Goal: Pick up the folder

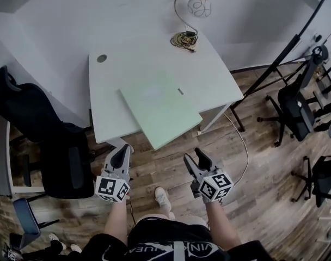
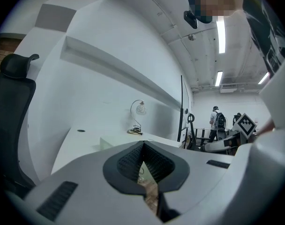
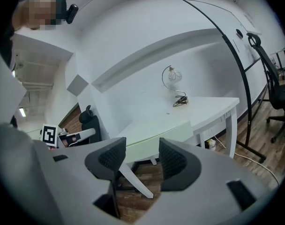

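Note:
The folder [image 1: 160, 110] is a flat pale green sheet lying on the white desk [image 1: 154, 53], with its near corner overhanging the desk's front edge. It also shows as a pale slab ahead in the right gripper view, folder [image 3: 152, 132]. My left gripper [image 1: 123, 148] hovers over the wooden floor just short of the desk edge, jaws together and nothing in them. My right gripper [image 1: 195, 157] hangs level with it, below the folder's near corner. The right gripper [image 3: 141, 151] is open, with only floor and a desk leg seen through the gap.
A small lamp [image 1: 198, 7] and a coiled cable [image 1: 183, 39] sit at the desk's far edge. A black office chair [image 1: 56, 151] stands left of the desk, more chairs [image 1: 296, 107] stand at the right. A black arched pole [image 1: 285, 53] rises by the right corner.

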A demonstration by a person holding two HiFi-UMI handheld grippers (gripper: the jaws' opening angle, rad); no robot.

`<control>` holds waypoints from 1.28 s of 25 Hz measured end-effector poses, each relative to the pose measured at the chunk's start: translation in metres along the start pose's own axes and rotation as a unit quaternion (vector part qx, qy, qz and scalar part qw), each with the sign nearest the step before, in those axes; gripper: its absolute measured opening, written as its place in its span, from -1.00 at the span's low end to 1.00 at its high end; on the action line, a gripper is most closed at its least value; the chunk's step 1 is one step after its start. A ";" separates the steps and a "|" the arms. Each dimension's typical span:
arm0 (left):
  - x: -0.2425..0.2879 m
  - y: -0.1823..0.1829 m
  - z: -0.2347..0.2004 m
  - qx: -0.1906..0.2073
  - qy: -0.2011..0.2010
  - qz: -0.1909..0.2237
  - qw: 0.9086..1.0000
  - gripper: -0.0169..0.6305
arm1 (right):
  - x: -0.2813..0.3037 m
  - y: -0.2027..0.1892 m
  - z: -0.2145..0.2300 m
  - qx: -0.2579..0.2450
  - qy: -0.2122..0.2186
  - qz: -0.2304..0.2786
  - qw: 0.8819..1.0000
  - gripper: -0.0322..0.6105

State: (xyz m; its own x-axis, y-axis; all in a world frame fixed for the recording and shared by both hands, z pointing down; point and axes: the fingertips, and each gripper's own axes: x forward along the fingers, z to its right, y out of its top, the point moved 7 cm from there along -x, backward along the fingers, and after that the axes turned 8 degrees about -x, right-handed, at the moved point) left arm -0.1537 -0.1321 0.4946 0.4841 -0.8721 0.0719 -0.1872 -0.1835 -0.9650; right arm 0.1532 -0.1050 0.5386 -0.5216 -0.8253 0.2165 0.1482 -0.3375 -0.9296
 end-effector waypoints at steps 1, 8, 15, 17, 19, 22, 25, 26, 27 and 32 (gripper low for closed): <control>0.005 -0.001 -0.004 0.000 -0.002 -0.001 1.000 -0.91 | 0.005 0.000 0.002 0.005 -0.001 0.000 1.000 -0.24; 0.025 -0.007 -0.021 -0.003 -0.007 -0.005 1.000 -0.91 | 0.038 -0.008 0.003 0.042 0.013 -0.011 0.999 -0.15; 0.032 -0.012 -0.025 -0.011 -0.001 -0.012 1.000 -0.91 | 0.065 -0.017 0.013 0.188 0.024 0.001 0.982 0.03; 0.033 -0.014 -0.026 -0.012 0.004 -0.012 1.000 -0.91 | 0.072 -0.020 0.015 0.232 0.027 -0.001 0.972 0.08; 0.034 -0.015 -0.027 -0.014 0.010 -0.012 1.000 -0.91 | 0.078 -0.024 0.019 0.271 0.032 -0.005 0.962 0.14; 0.040 -0.019 -0.028 -0.013 0.021 -0.013 1.000 -0.91 | 0.088 -0.032 0.026 0.303 0.041 -0.020 0.952 0.18; 0.046 -0.022 -0.028 -0.010 0.032 -0.016 0.999 -0.91 | 0.101 -0.030 0.030 0.310 0.058 -0.027 0.948 0.18; 0.047 -0.022 -0.029 -0.010 0.037 -0.017 0.999 -0.91 | 0.107 -0.026 0.030 0.313 0.076 -0.021 0.946 0.19; 0.048 -0.023 -0.029 -0.011 0.043 -0.016 0.999 -0.91 | 0.113 -0.021 0.029 0.316 0.098 -0.011 0.944 0.18; 0.050 -0.026 -0.030 -0.021 0.070 -0.017 0.997 -0.91 | 0.127 -0.017 0.037 0.334 0.134 0.000 0.933 0.19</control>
State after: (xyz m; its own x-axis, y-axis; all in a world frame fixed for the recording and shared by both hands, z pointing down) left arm -0.1501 -0.1842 0.5306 0.3677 -0.9193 0.1406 -0.2096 -0.2292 -0.9505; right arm 0.1156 -0.2208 0.5931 -0.6999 -0.7125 0.0498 0.5923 -0.6180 -0.5170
